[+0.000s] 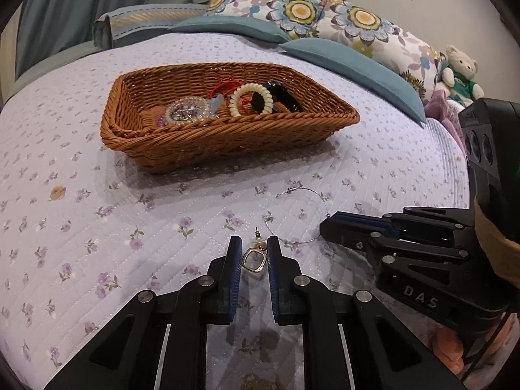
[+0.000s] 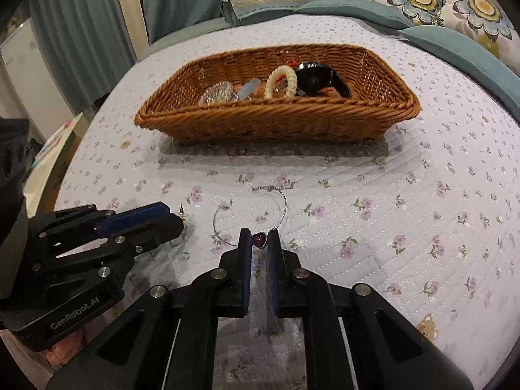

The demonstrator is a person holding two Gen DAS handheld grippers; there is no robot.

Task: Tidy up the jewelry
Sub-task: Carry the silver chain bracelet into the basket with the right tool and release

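Two woven-wicker basket (image 1: 227,136) walls, rectangular, on quilted floral bedspread (image 1: 97,221).

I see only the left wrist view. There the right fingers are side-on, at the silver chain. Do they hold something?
Observer: Yes. In the right wrist view, the right gripper is shut on a purple heart pendant.
Operator: Is the chain wrapped around those fingers?
Observer: No. The chain leaves the pendant on both sides and lies as an open loop on the quilt, ahead of the fingers, toward the basket.
Operator: What lies on the quilt to the right of that gripper?
Observer: A small bear figure on the fabric. I see no jewelry there.
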